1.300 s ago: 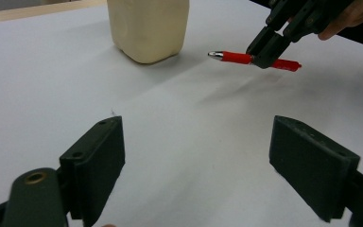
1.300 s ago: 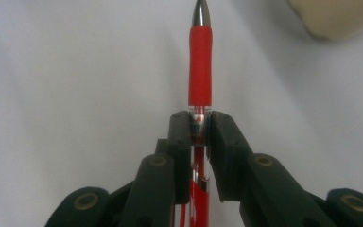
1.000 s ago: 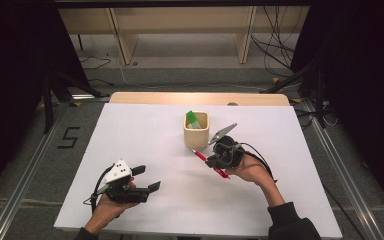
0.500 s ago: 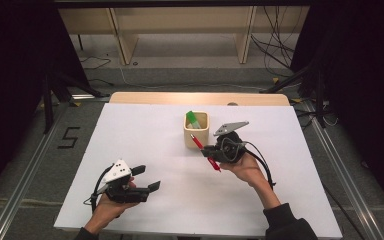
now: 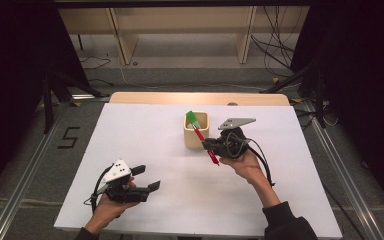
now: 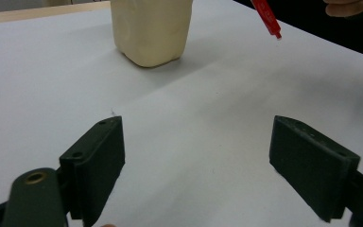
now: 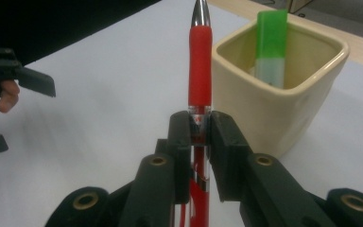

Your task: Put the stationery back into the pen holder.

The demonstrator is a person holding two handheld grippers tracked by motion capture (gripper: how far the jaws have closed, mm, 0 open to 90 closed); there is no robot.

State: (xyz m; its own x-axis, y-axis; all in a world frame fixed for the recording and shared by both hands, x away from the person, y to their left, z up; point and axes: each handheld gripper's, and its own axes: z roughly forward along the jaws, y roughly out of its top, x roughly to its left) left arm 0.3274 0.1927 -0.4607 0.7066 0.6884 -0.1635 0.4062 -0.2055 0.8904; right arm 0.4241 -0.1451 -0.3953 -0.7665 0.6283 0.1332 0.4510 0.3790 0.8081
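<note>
Lower left of the high view: the left hand-held gripper (image 5: 149,178) sits low over the white counter (image 5: 145,135), held in the person's left hand (image 5: 111,207). Its jaws are spread wide with nothing between them, and in its own view you just see bare counter in the gap.

Moving toward the middle, there's a cream square cup (image 5: 196,131) standing upright on the counter, upper middle of the frame. A green marker (image 5: 193,118) pokes out of it, leaning against the inside wall.

Just right of the cup, the right hand-held gripper (image 5: 211,145) is pinching a red pen (image 5: 206,145), jaws pressed tight on the barrel. In the right gripper view the pen (image 7: 200,71) stands straight up from the jaws, its silver tip up by the top edge and right beside the cup's rim (image 7: 283,101). From above, the pen runs diagonally, upper end over the cup's near edge, lower end hanging off the counter. The right hand (image 5: 245,162) holds it all up from the lower right.
</note>
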